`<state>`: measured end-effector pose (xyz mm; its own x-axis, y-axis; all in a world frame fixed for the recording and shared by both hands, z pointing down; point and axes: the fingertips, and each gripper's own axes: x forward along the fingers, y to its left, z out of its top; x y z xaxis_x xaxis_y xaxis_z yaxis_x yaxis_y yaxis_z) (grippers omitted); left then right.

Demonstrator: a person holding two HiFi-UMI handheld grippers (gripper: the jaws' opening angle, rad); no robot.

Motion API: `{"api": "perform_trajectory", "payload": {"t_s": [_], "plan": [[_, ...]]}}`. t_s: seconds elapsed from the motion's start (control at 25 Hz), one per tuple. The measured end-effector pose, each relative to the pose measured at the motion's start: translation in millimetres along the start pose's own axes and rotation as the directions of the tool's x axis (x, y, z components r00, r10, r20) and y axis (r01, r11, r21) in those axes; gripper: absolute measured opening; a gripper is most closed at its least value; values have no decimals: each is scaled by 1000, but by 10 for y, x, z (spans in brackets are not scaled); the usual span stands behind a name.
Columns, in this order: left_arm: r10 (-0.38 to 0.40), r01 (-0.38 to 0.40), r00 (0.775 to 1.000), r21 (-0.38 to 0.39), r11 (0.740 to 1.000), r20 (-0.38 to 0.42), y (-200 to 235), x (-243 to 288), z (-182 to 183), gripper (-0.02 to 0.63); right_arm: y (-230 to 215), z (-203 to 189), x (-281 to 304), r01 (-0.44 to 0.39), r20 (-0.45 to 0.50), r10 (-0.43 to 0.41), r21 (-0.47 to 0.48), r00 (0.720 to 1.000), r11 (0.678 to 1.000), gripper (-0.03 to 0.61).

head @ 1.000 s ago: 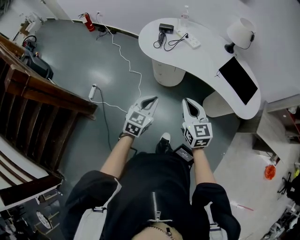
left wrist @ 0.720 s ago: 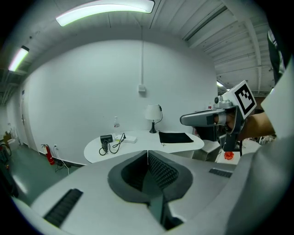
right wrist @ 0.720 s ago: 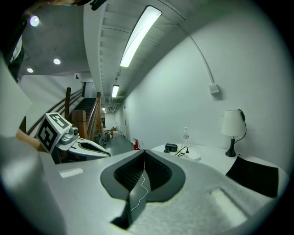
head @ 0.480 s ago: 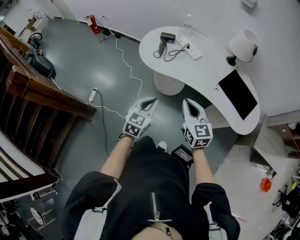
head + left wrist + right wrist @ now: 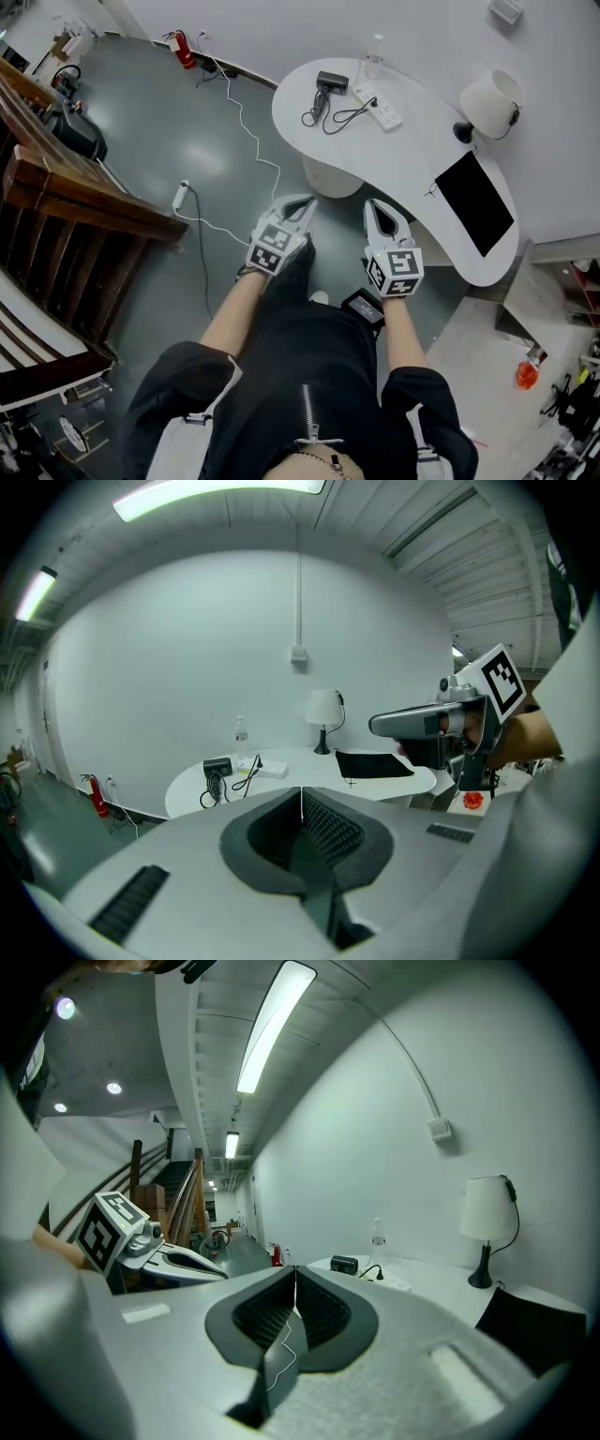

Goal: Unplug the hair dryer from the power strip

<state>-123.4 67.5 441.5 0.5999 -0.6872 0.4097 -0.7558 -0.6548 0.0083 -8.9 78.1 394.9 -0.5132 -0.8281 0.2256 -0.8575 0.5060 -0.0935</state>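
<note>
Black clothing fills the near edge of the head view, and two bare forearms reach out from it over the grey floor point(image 5: 169, 150). The left claw point(image 5: 306, 200) is pressed fully shut, ribbed pads meeting, with nothing between them. Just beside it, the right claw point(image 5: 374, 203) is shut and empty in the same way. Both point toward the far wall and hang over the floor, short of the white curved tabletop point(image 5: 422, 141).

On the far left part of that tabletop lies a small black thing with a looped cord, which looks to be the hair dryer point(image 5: 331, 81), though it is too small to be sure. It is well apart from both claws, roughly in line with the gap between them. Just to its right sits the white power strip point(image 5: 382, 107) with a dark plug in it. A clear bottle point(image 5: 374, 54) stands behind them, and a white lamp point(image 5: 489, 97) stands at the far right.
</note>
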Motion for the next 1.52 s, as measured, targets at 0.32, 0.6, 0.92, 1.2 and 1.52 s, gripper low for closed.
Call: {"api": "perform_trajectory", "payload": {"t_s": [0.32, 0.6, 0.92, 1.2, 1.52], "plan": [[-48, 48, 999, 6, 999, 9, 495, 703, 264, 12, -488, 97, 635, 45, -18, -45, 3, 999, 999, 5], [-113, 113, 994, 15, 993, -2, 1015, 1408, 532, 12, -1041, 292, 1315, 111, -36, -110, 12, 993, 994, 5], [-185, 185, 983, 49, 981, -12, 1616, 2140, 894, 12, -1580, 618, 2071, 179, -46, -178, 5, 983, 984, 5], [-254, 256, 966, 61, 965, -34, 1845, 2622, 1020, 12, -1933, 640, 2349, 242, -77, -241, 6, 968, 970, 5], [-280, 283, 957, 35, 958, -74, 1819, 3225, 930, 12, -2427, 490, 2535, 256, -97, -252, 32, 963, 966, 5]]}}
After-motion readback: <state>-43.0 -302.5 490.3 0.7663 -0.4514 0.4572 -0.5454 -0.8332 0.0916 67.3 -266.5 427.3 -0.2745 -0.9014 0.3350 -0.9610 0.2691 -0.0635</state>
